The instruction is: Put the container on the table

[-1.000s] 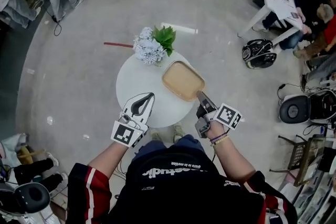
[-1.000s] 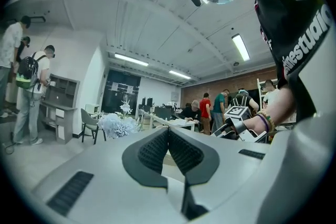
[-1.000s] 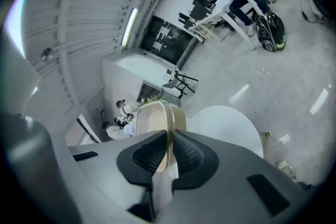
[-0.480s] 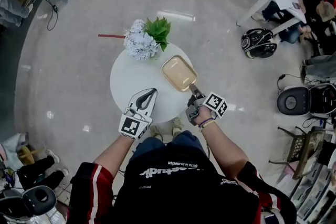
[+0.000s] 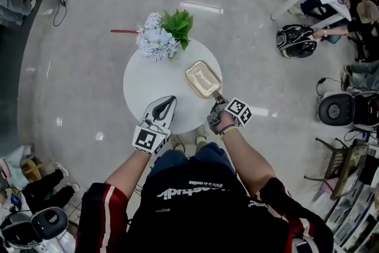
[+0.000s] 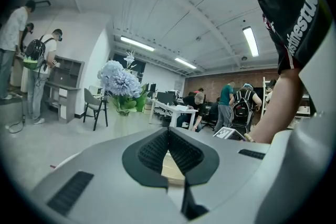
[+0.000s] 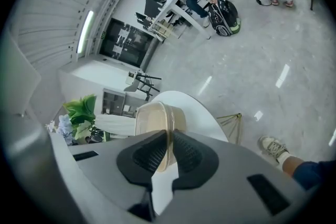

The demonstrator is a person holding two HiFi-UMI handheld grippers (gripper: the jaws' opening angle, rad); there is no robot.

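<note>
The container [image 5: 203, 79] is a shallow, tan, rectangular plastic tub over the right part of the round white table [image 5: 148, 83]. My right gripper [image 5: 217, 96] is shut on its near rim; in the right gripper view the rim [image 7: 167, 139] runs edge-on between the pads [image 7: 186, 153]. Whether the tub's bottom touches the tabletop I cannot tell. My left gripper [image 5: 169, 101] lies over the table's near left edge, jaws shut with nothing in them. In the left gripper view its tips [image 6: 169, 136] meet, and the tan tub [image 6: 171, 169] shows behind them.
A vase of pale blue flowers with green leaves [image 5: 160, 38] stands at the table's far edge. The person's shoes [image 5: 186, 140] are on the grey floor under the near edge. A black bag [image 5: 296, 41], desks and seated people are at the far right.
Both grippers have come down toward the table. The container, still gripped by the right gripper, has sunk with it and now sits low over the table's right side.
</note>
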